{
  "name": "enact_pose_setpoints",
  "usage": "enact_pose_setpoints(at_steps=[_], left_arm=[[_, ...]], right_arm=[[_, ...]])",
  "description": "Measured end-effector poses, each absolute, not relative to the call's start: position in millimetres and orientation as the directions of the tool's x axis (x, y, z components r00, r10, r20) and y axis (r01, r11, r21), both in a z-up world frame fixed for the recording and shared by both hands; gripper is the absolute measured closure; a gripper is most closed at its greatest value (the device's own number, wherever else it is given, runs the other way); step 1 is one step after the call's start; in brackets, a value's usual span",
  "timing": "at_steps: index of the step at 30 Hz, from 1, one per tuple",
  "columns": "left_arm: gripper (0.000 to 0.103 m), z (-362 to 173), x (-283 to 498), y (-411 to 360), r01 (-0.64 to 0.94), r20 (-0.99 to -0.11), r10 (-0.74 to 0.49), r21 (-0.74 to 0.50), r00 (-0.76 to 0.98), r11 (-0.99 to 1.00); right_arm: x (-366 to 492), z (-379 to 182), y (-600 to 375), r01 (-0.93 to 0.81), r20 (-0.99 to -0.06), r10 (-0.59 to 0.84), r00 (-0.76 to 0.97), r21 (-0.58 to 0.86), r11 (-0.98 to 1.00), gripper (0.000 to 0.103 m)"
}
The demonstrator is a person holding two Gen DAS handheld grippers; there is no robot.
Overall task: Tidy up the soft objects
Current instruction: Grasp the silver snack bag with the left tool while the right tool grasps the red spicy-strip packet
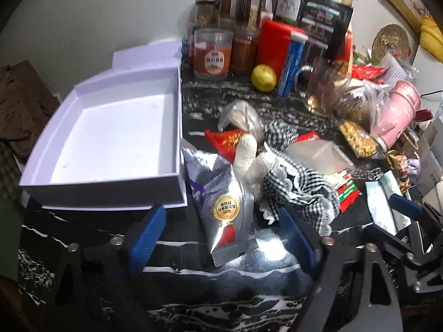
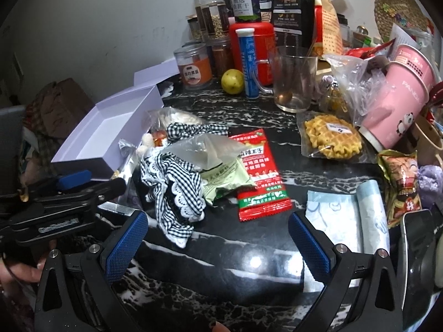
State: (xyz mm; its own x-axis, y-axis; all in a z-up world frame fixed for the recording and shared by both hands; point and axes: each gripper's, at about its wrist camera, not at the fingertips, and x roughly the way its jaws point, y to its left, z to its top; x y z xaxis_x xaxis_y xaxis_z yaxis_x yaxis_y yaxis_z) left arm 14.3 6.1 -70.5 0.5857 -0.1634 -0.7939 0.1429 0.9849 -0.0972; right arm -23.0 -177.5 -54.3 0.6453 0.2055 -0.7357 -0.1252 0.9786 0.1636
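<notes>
Ahead of the tongs, one white box, one silver pouch, one checked cloth, one lemon, one blue tube, one glass mug, one waffle, one red sachet and one pink cup are counted; the jars behind are too crowded to number.

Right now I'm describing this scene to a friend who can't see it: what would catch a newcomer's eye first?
Probably the open white cardboard box, empty, at the left edge of the black marble-patterned counter. Just beside it lies a silver foil snack packet, between the left gripper's open jaws, next to a black-and-white gingham cloth with lace trim. Further right, a red snack sachet and a tipped pink paper cup stand out.
</notes>
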Motion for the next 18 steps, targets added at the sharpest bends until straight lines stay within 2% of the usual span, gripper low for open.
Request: enact_pose_setpoints(at_steps=[3,5,7,10,18], left_arm=[[0.032,-81.5,21.7,3.1,0.146,-0.811,-0.164,-0.098,0.561,0.984],[0.041,-85.7,24.5,0.4,0.160,-0.817,-0.171,-0.098,0.551,0.982],[0.043,-88.8,26.9,-2.2,0.173,-0.820,-0.175,-0.095,0.544,0.980],[0.056,-92.6,30.7,-5.1,0.183,-0.825,-0.181,-0.096,0.536,0.978],[0.062,-90.7,27.3,0.0,0.190,-0.816,-0.198,-0.111,0.543,0.976]], right_arm=[[-19.2,-56.3,-178.6,-0.123,-0.739,0.199,0.644,0.156,0.980,0.000],[-16.7,-57.1,-178.7,-0.124,-0.740,0.199,0.642,0.156,0.980,0.000],[-13.3,-59.5,-178.7,-0.126,-0.744,0.204,0.637,0.160,0.979,0.000],[-10.1,-62.2,-177.6,-0.135,-0.750,0.214,0.626,0.167,0.977,0.000],[-5.4,-61.9,-172.1,-0.150,-0.747,0.219,0.627,0.160,0.976,0.000]])
